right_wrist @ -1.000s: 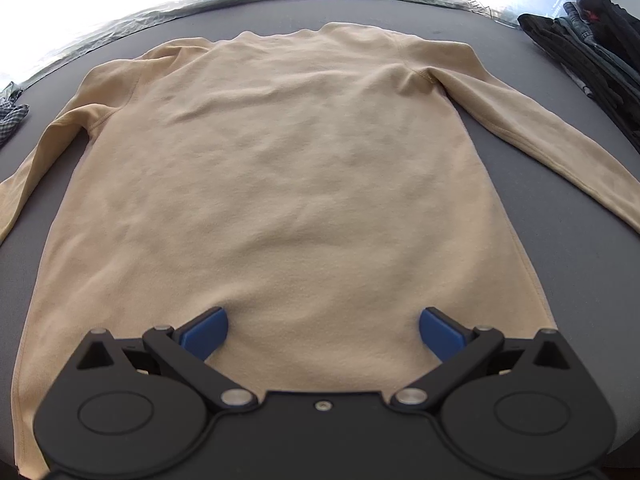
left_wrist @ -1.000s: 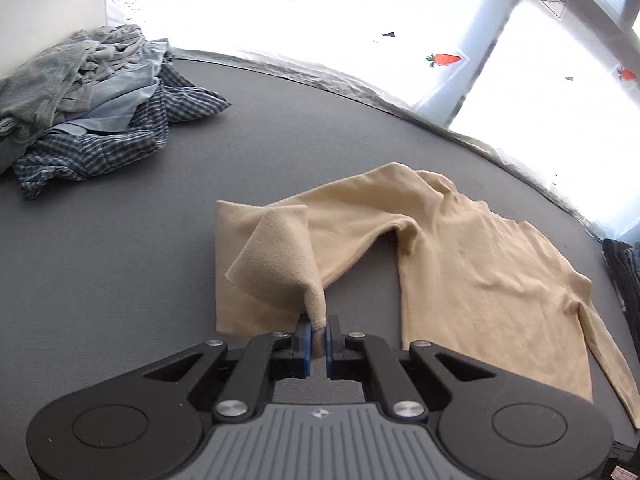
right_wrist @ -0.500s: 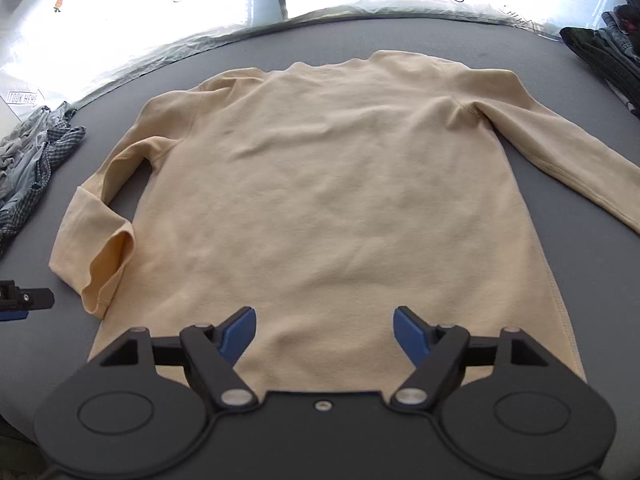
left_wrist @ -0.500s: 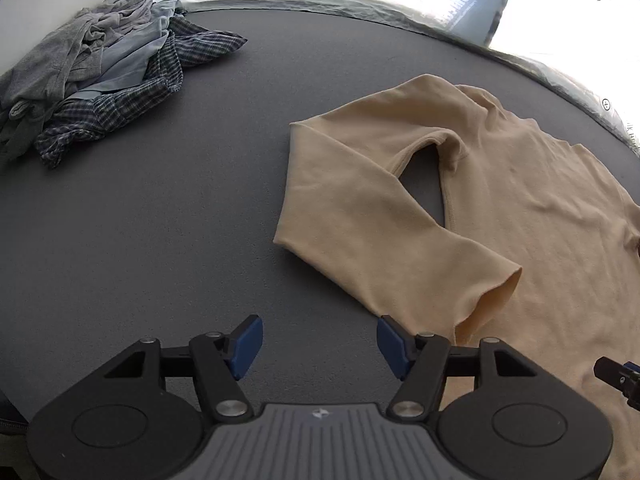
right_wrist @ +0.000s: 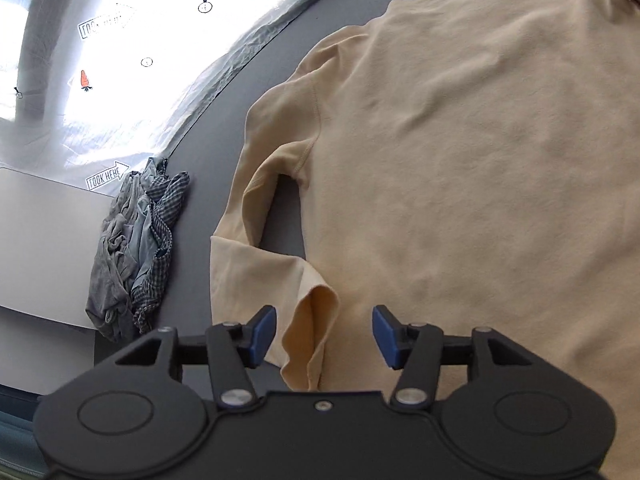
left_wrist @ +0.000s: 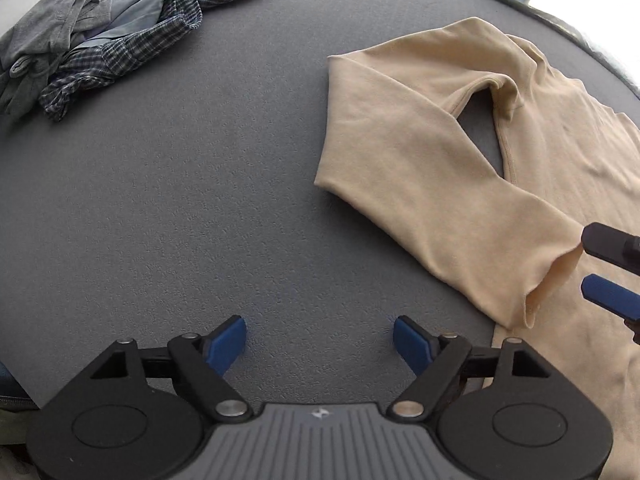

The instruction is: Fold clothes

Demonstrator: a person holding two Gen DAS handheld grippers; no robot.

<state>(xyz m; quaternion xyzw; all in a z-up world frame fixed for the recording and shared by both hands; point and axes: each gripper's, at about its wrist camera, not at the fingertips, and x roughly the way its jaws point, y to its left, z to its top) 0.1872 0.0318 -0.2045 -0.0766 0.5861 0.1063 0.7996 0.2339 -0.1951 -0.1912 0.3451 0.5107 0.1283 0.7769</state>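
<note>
Two tools in play: left tool (left_wrist: 320, 338) and right tool (right_wrist: 324, 334), both over the grey tabletop (left_wrist: 200, 180).
Garment: a tan long-sleeved top (right_wrist: 460, 160) lies spread flat on the tabletop, its body smooth and ready for folding.
Sleeve: the left sleeve (left_wrist: 420, 168) is doubled back at the elbow, so its cuff (right_wrist: 316, 320) rests on the lower edge of the body. That looks like the first fold, bringing the arm inside the outline.
Left tool state: jaws have just been opening and stand wide apart, nothing between them, only bare tabletop beneath. It sits just beside the sleeve, clear of the cloth.
Right tool state: jaws have just been closing in, and the cuff lies between the blue pads (right_wrist: 266, 332). Neither pad presses on the fabric yet, so no grip so far.
Why there: the right tool lines up straight onto the cuff's open mouth, probably to tidy or re-seat it on the body.
Cross-check: the left wrist view catches the right tool's fingers (left_wrist: 612, 296) at the frame edge beside the cuff; the lens bends that corner, so how close they are is hard to call.
Waiting pile: a checked shirt and grey garments (left_wrist: 92, 36) sit heaped at the far left of the tabletop, well apart, likely next in line.
</note>
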